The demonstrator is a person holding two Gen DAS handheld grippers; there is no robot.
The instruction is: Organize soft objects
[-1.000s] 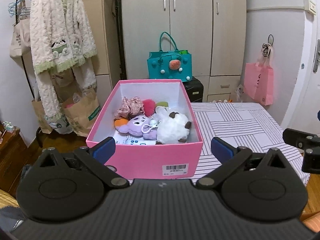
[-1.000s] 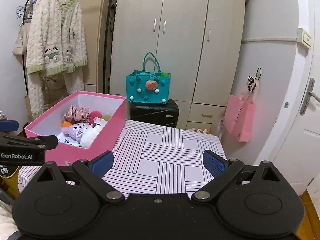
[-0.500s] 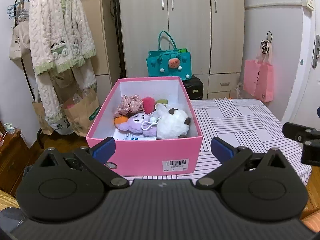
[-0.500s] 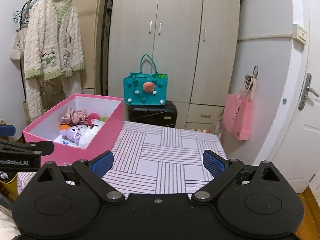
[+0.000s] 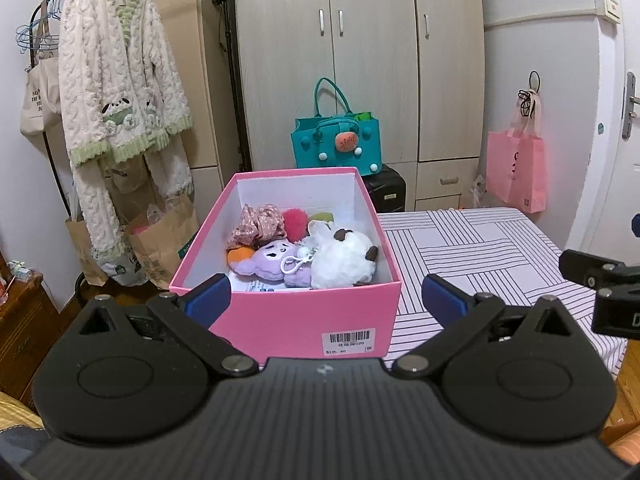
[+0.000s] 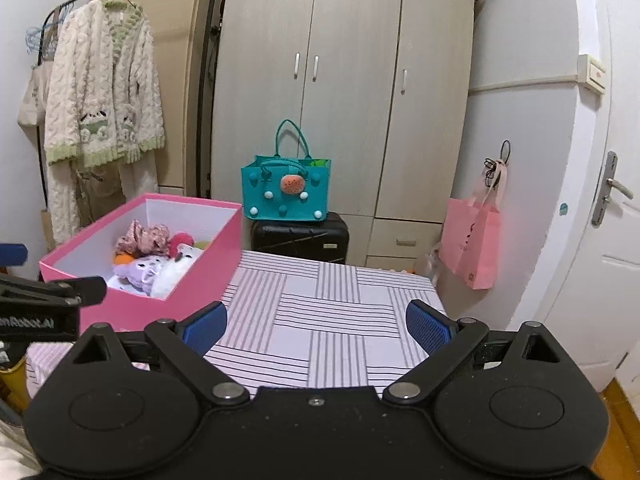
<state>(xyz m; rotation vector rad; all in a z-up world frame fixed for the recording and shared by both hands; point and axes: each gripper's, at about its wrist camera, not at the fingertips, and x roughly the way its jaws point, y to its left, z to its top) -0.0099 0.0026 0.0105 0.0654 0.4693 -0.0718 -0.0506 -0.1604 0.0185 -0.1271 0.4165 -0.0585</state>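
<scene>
Both fingers spread wide, empty; pink box point(image 5: 280, 320) barcoded (left gripper point(image 6: 36, 322) reads "nRobot.AI")

Your room was evenly and softly lit, perhaps from overhead, with faint shadows and no harsh glare. Both fisheye views bent the wardrobe point(image 6: 348, 92) and door point(image 6: 600, 240) at the edges; corners went dark, and the left gripper point(image 6: 48, 308) looked slightly blurred

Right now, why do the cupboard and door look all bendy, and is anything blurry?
Left wrist view: the fisheye lens bows the wardrobe edges; the pink box and its toys look sharp. Right wrist view: the door curves strongly at the frame edge, and the corners go dark; soft, even room light, no strong glare.
</scene>
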